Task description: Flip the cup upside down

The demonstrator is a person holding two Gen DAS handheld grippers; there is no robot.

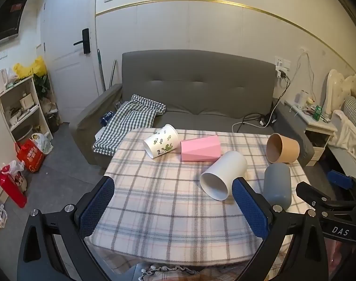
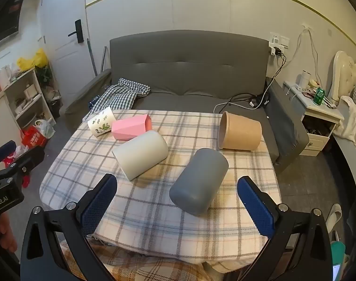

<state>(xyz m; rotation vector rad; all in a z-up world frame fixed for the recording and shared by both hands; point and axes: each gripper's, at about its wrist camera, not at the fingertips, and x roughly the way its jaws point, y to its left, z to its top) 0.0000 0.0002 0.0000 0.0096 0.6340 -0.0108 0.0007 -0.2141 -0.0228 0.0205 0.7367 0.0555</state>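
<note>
Several cups lie on their sides on a plaid-covered table (image 1: 154, 201): a white cup with leaf print (image 1: 161, 144), a pink faceted cup (image 1: 200, 148), a plain white cup (image 1: 222, 175), a grey cup (image 1: 277, 185) and a brown paper cup (image 1: 282, 148). My left gripper (image 1: 173, 201) is open and empty, near the table's front; the white cup lies just beyond its right finger. In the right wrist view my right gripper (image 2: 178, 201) is open and empty, with the grey cup (image 2: 199, 180) lying between its fingers' line and the white cup (image 2: 141, 155) to the left.
A grey sofa (image 1: 196, 89) with a checked cloth (image 1: 128, 121) stands behind the table. Shelves (image 1: 20, 107) and red bags (image 1: 29, 154) are at the left. A bedside cabinet (image 2: 318, 121) and a bed are at the right. The other gripper shows at each view's edge (image 1: 330, 194).
</note>
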